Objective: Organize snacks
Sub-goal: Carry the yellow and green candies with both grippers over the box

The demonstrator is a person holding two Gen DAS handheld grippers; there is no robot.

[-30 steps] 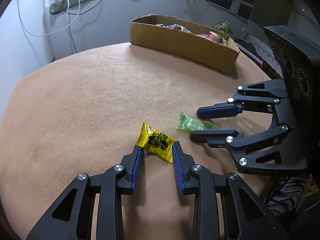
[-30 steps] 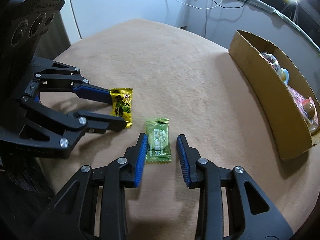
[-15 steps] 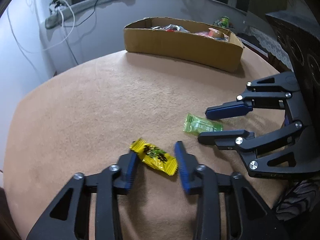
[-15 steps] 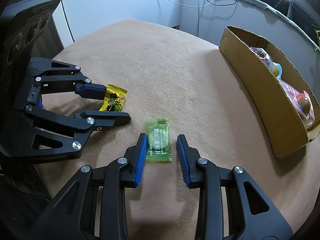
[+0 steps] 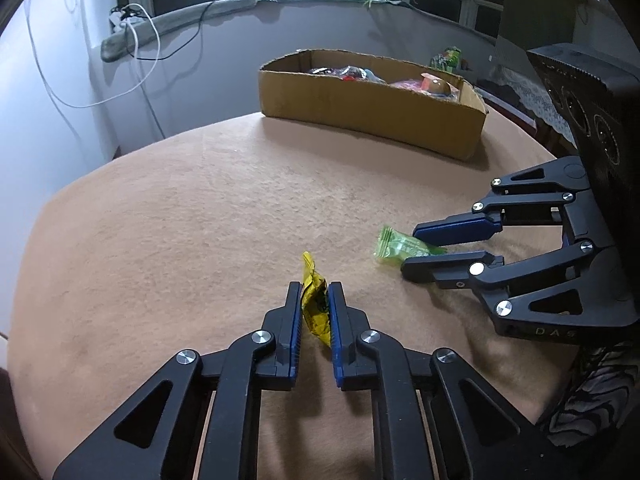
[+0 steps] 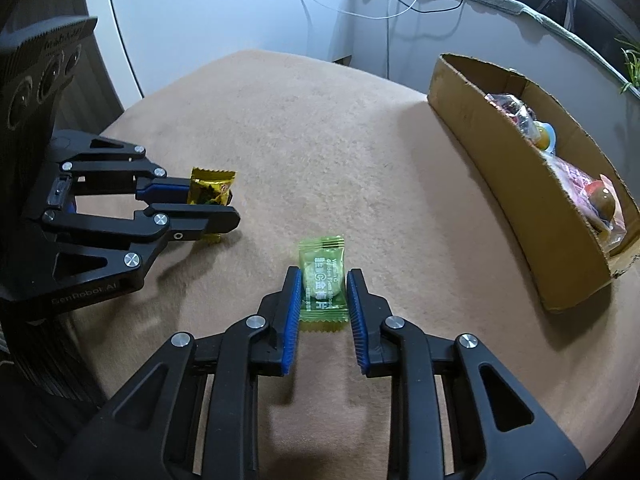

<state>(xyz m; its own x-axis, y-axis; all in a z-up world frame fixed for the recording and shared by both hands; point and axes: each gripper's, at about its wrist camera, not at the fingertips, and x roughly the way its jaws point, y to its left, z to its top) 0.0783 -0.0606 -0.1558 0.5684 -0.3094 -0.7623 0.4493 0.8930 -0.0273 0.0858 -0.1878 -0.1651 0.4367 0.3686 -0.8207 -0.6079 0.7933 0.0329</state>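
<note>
Brown cloth covers my desk (image 5: 168, 240); the box (image 5: 372, 108) at its far edge already holds snacks. My left tool (image 5: 314, 300) clamps the yellow candy (image 5: 314, 304). My right tool (image 6: 322, 288) is closing around the green candy (image 6: 322, 276), flat on the cloth. Both remain unboxed.

We read "Vitamin C" and "Golden Plum" in white print on the green candy wrapper (image 6: 322, 276), above Chinese characters too small for us to make out. The left gripper (image 6: 224, 210) body bears "GenRobot.AI".
</note>
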